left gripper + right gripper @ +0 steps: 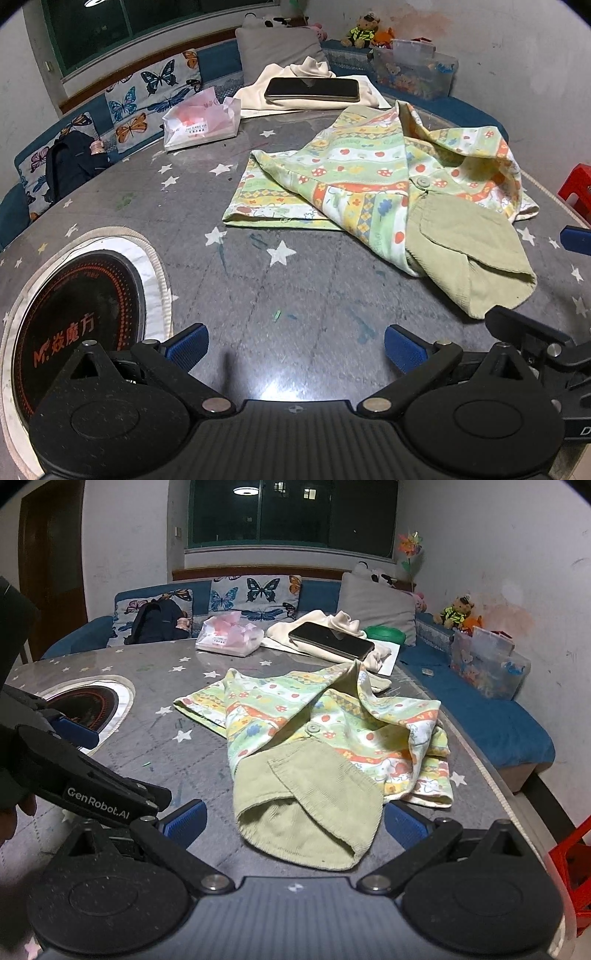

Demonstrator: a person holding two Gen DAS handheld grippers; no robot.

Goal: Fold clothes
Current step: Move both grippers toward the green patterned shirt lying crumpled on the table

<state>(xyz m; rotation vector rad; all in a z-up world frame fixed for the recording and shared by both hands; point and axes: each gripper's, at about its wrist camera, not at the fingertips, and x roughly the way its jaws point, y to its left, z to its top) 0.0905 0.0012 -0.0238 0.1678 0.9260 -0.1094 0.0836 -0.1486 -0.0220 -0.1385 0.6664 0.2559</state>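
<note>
Left wrist view: hovering wide open over bare worktop (258, 295), left gripper (295, 347) gripping nothing; lying crumpled ahead to the right, patterned shirt (354, 173) with green cuff (469, 251).

Right wrist view: spreading wide around the green cuff (306, 805), right gripper (293, 823), not pinching; lying behind, phone (330, 639) on cream cloth (332, 622).

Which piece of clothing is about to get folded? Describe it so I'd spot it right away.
Start at the grey star-patterned table. In its middle lies a crumpled child's garment, pale green and yellow with red mushroom and flower stripes and a plain olive cuff nearest the cameras. The cream cloth behind it is plain and has a phone on top.
</note>
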